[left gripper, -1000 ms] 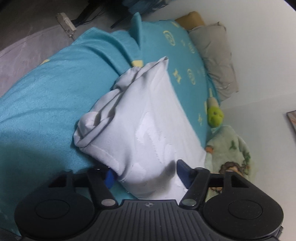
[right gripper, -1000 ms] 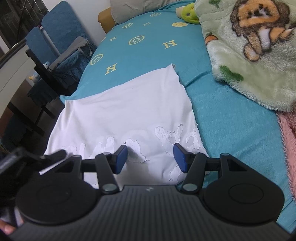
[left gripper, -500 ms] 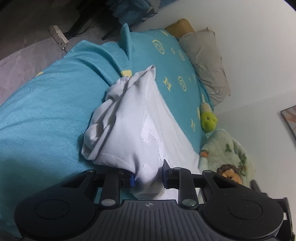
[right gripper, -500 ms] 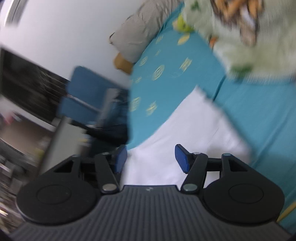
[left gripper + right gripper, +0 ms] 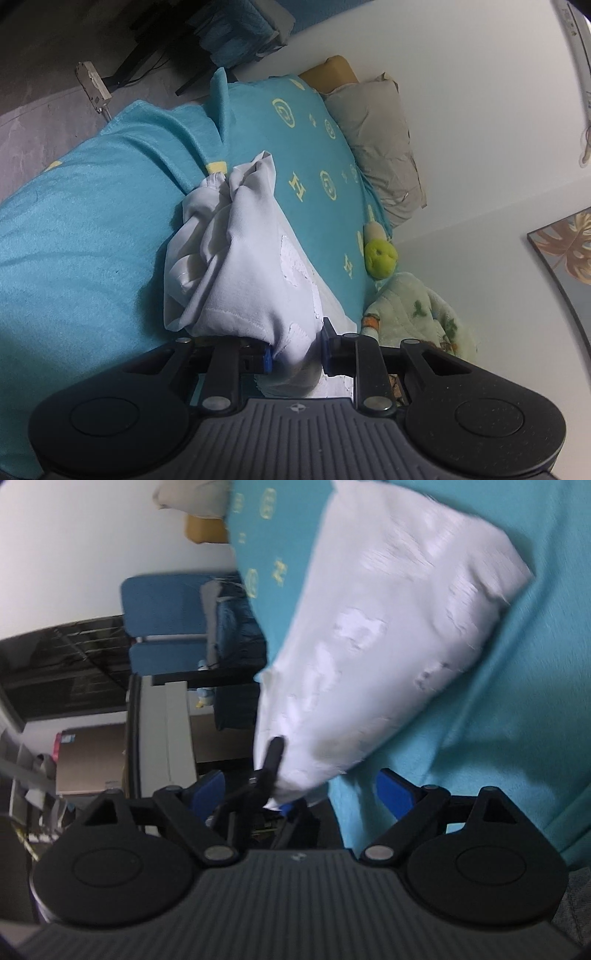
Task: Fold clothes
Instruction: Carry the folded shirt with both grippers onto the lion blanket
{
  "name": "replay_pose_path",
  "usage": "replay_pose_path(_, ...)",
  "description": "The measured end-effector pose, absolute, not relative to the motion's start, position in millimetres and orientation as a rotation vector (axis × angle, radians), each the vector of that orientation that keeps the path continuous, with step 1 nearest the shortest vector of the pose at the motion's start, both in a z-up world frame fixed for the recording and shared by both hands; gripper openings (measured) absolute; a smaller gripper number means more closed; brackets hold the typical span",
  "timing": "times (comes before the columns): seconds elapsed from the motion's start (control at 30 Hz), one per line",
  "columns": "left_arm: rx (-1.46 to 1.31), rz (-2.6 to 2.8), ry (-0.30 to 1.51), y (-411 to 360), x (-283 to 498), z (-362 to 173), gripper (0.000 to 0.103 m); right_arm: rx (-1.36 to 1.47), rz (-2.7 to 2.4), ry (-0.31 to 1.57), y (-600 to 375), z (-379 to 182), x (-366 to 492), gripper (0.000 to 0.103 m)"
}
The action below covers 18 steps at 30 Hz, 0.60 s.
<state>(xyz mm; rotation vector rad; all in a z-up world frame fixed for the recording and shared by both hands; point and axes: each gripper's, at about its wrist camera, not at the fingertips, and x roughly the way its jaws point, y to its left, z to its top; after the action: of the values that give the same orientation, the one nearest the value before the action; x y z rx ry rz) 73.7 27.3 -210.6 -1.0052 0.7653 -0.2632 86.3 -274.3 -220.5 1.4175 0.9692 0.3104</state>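
Right gripper (image 5: 299,794) freshly rolled and widened, empty; left gripper (image 5: 295,354) newly pinched on blurred white garment (image 5: 251,280).

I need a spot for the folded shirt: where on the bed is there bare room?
Bare blanket lies left of the shirt, toward the floor side, and between the shirt and the pillow. It is crowded by the wall, where the green toy and the fleece lie.

Left wrist view close over bed, facing headboard wall, right wrist view rolled sideways, both sharing white garment (image 5: 255,266)
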Motion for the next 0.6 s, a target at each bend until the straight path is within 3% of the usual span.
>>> replay_pose_path(0.27,-1.106,-0.289,0.715,36.8,73.1,-214.2,0.022,1.499,0.010,0.893,-299.5,-245.3,71.7,0.091)
replay_pose_path(0.4,-1.151,-0.286,0.687,41.0,72.6,-214.7,0.022,1.509,-0.112,0.763,-315.5,-242.3,61.4,0.074)
replay_pose_path(0.6,-1.142,-0.272,0.673,43.2,72.0,-210.2,0.022,1.396,-0.067,0.822,-306.2,-238.0,76.3,0.043)
